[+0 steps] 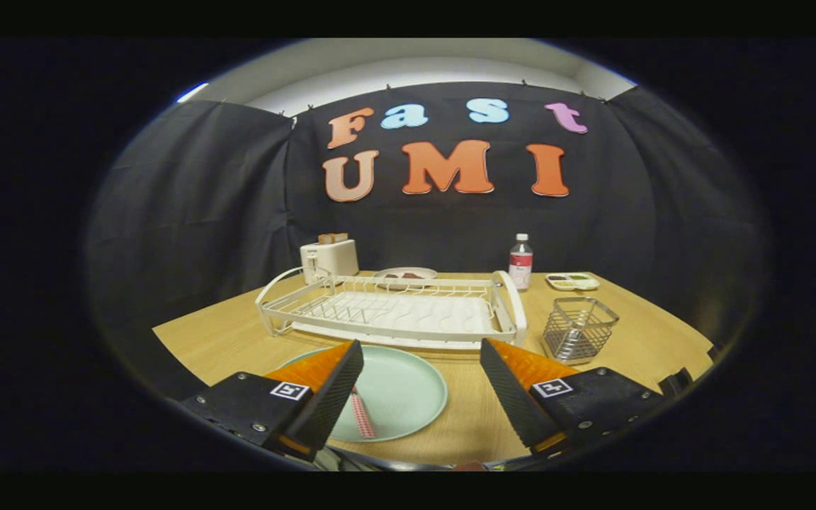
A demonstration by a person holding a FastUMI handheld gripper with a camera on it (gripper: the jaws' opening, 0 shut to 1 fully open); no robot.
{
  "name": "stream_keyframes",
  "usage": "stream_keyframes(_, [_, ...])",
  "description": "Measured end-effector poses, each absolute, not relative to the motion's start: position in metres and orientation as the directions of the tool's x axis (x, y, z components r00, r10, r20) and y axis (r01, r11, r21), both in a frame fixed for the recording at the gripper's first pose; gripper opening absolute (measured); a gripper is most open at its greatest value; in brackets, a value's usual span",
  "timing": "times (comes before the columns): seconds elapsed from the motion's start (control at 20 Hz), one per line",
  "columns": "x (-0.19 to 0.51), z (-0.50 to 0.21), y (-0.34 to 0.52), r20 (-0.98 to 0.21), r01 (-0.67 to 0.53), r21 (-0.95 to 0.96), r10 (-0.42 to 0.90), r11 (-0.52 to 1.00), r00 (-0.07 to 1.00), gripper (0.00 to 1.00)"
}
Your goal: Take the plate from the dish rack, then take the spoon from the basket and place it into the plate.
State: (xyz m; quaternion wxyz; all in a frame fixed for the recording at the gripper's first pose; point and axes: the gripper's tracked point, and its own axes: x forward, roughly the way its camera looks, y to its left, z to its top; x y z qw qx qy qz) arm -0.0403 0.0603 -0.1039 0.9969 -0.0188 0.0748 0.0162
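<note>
Tongs (418, 382): spread wide, grasping nothing, both fingers above the near table (224, 340).
Plate (397, 389): pale green, flat on the table between the fingers, partly behind the left one.
Spoon (363, 414): red-and-white patterned handle, lying in the plate beside the left finger.
Dish rack (394, 312): white, just beyond the plate.
Wire basket (578, 329): right of the rack.
Far side: toaster (329, 258), bottle (520, 262), small tray (572, 281).
</note>
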Motion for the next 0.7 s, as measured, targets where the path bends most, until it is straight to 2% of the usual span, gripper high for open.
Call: stream_keyframes(0.7, [-0.051,-0.027,-0.077,-0.034,0.195,-0.054,-0.197,0.979,0.980,0.98])
